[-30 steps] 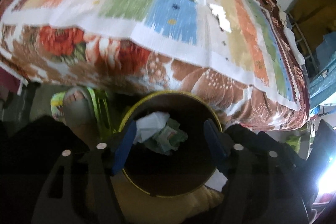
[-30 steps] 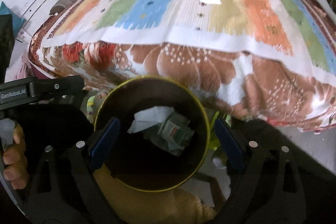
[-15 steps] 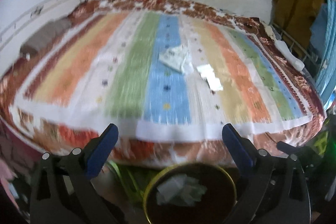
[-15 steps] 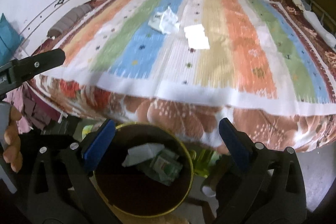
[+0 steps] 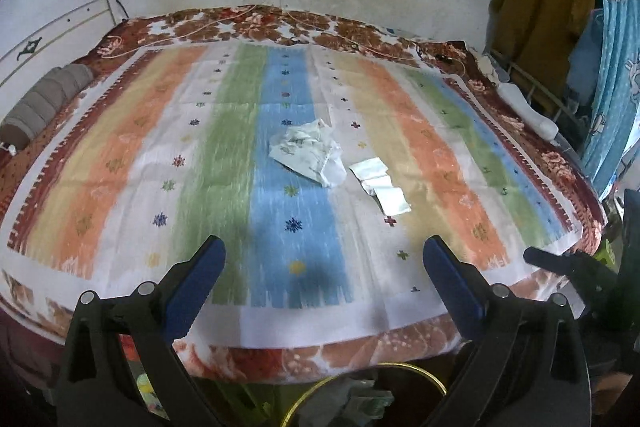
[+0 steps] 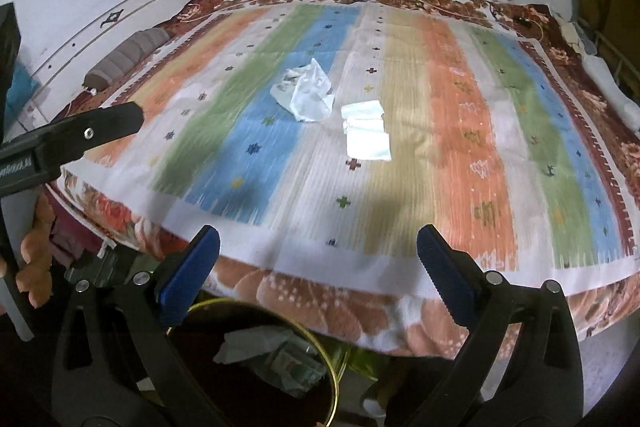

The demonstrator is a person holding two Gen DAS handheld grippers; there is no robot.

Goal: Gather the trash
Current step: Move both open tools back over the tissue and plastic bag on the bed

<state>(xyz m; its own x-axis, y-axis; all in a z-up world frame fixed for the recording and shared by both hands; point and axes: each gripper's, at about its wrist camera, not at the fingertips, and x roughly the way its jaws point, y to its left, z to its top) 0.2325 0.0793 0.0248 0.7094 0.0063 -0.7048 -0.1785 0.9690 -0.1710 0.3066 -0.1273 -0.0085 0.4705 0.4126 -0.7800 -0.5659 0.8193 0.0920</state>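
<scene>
Left gripper (image 5: 320, 269) and right gripper (image 6: 318, 259) gaping wide, empty, jaws just opening further while lifting off bin (image 6: 334, 383) toward bed; crumpled wrapper (image 5: 310, 151) and folded tissue (image 6: 366, 129) lying well ahead on striped bedsheet (image 5: 420, 131).

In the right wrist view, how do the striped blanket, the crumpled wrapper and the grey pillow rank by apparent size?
1. Striped blanket, by far.
2 and 3. Crumpled wrapper and grey pillow look about alike; the pillow lies farther off, so no ranking.
</scene>
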